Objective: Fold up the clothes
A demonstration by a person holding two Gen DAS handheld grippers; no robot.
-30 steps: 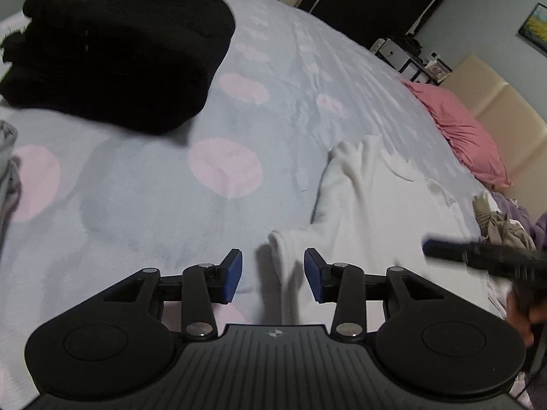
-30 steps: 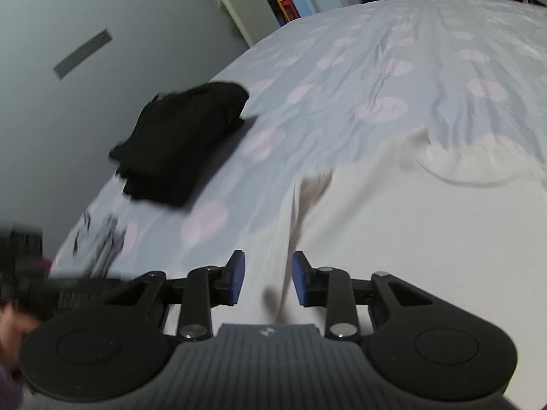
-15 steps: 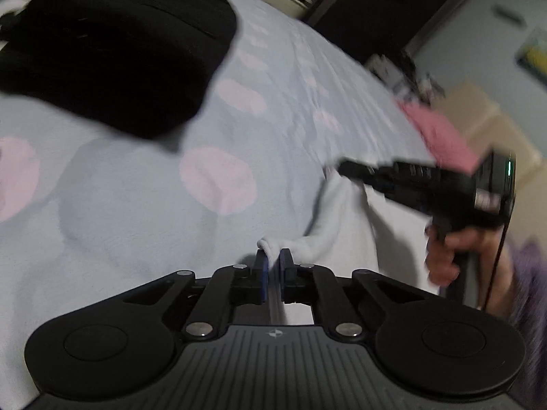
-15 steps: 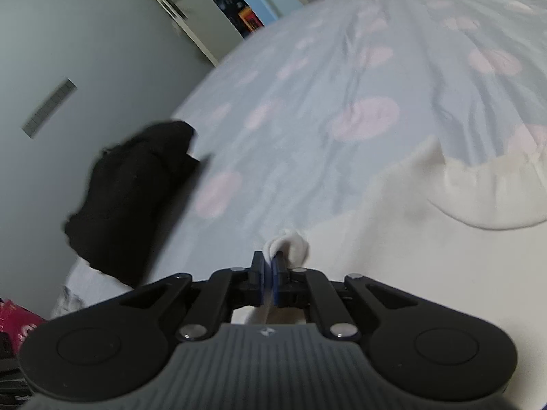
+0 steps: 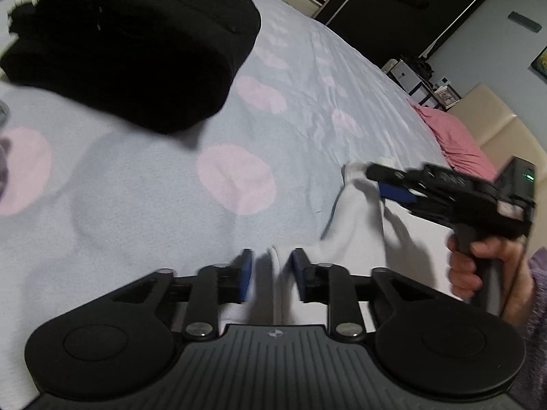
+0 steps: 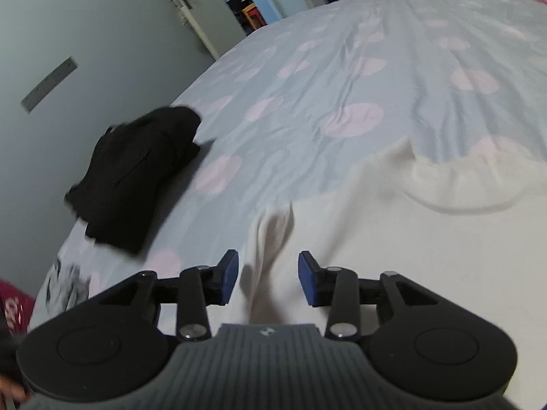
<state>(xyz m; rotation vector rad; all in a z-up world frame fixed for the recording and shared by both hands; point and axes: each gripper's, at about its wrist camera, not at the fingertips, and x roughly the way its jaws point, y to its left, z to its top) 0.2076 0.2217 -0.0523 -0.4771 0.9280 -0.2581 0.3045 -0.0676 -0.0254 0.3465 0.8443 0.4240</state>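
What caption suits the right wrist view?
Open right gripper over a white top's raised fold on a spotted bedsheet.

White garment (image 6: 427, 239) lies spread on the bed, edge bunched

Left gripper (image 5: 270, 277) sat at lower centre of its view, jaws apart. Right gripper (image 6: 267, 277) likewise, jaws spread wide. In the left view, a hand (image 5: 478, 266) at right edge clasped the right gripper's handle.

Both wrist cameras sit low over the bed (image 5: 143, 205), looking along their jaws; both see the black pile (image 5: 130, 44).
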